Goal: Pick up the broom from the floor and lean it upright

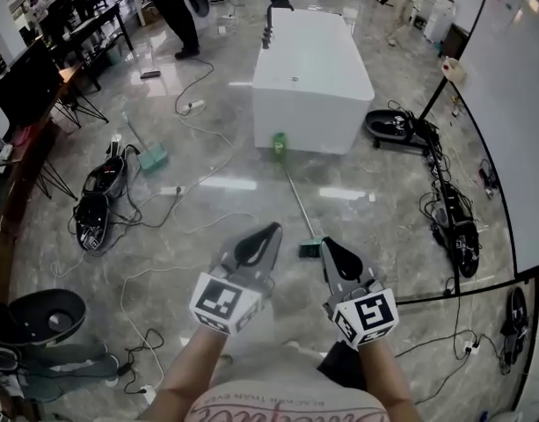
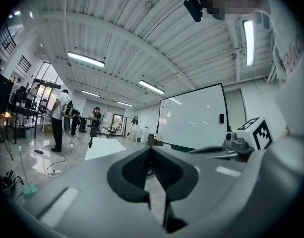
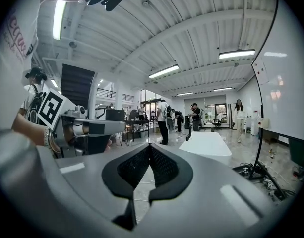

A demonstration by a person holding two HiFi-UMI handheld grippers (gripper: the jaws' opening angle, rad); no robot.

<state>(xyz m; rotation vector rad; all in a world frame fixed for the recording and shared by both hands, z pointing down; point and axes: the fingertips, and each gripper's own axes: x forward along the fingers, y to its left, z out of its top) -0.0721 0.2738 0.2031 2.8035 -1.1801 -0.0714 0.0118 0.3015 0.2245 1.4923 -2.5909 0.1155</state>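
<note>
The broom (image 1: 295, 200) lies on the grey marble floor in the head view. Its thin pale handle runs from a bright green end (image 1: 278, 144) by the white block to a dark green end (image 1: 310, 248) near me. My left gripper (image 1: 273, 229) is held level just left of that near end, its jaws shut and empty. On the other side, my right gripper (image 1: 325, 243) hovers close over the near end, also shut on nothing. The left gripper view shows the left gripper's pads (image 2: 151, 150) meeting; the right gripper's pads (image 3: 149, 148) meet too. Neither gripper view shows the broom.
A white block-shaped table (image 1: 309, 69) stands beyond the broom. Cables (image 1: 190, 178) trail over the floor. A second teal broom (image 1: 150, 156) and black devices (image 1: 98, 200) lie left. A whiteboard (image 1: 515, 104) and more gear (image 1: 458, 227) line the right. A person (image 1: 177, 11) stands far back.
</note>
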